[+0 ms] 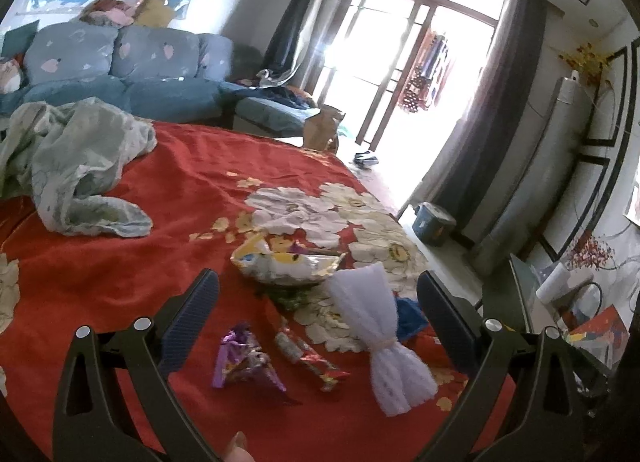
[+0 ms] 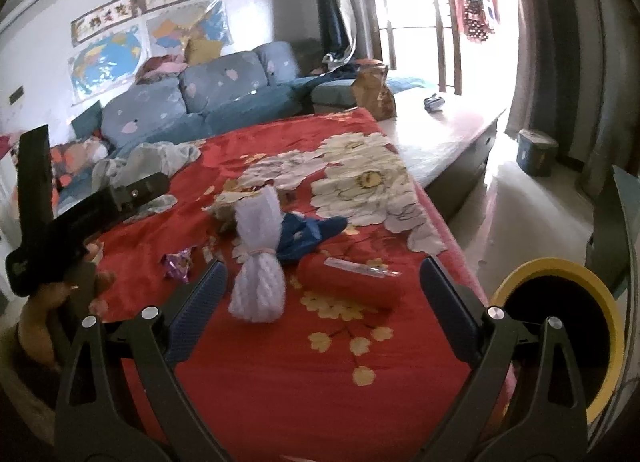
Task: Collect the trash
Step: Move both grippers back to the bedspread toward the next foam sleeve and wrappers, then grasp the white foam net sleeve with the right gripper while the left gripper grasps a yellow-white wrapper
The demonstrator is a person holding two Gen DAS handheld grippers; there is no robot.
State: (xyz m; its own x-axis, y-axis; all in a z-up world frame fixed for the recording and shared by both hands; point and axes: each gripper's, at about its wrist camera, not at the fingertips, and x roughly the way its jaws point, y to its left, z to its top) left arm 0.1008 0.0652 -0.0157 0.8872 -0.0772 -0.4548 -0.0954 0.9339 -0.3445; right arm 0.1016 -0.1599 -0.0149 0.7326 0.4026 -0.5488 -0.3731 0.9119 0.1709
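Trash lies on a red flowered bedspread (image 1: 132, 262). In the left wrist view my left gripper (image 1: 318, 294) is open above a purple wrapper (image 1: 244, 362), a red and silver wrapper (image 1: 306, 356), a white foam net (image 1: 380, 334), a blue wrapper (image 1: 410, 318) and a crumpled snack bag (image 1: 286, 264). In the right wrist view my right gripper (image 2: 324, 284) is open with nothing in it, near the foam net (image 2: 258, 258), the blue wrapper (image 2: 308, 236) and a red packet (image 2: 352, 280). The purple wrapper (image 2: 180, 262) lies further left. A yellow-rimmed bin (image 2: 560, 326) stands at the right, beside the bed.
A pale crumpled cloth (image 1: 76, 165) lies on the bed's far left. A blue sofa (image 1: 128, 69) stands behind, with a brown paper bag (image 1: 322, 127) past the bed's end. A hand holds the other gripper (image 2: 60, 221) at the left of the right wrist view. A glass desk (image 1: 556, 302) stands right.
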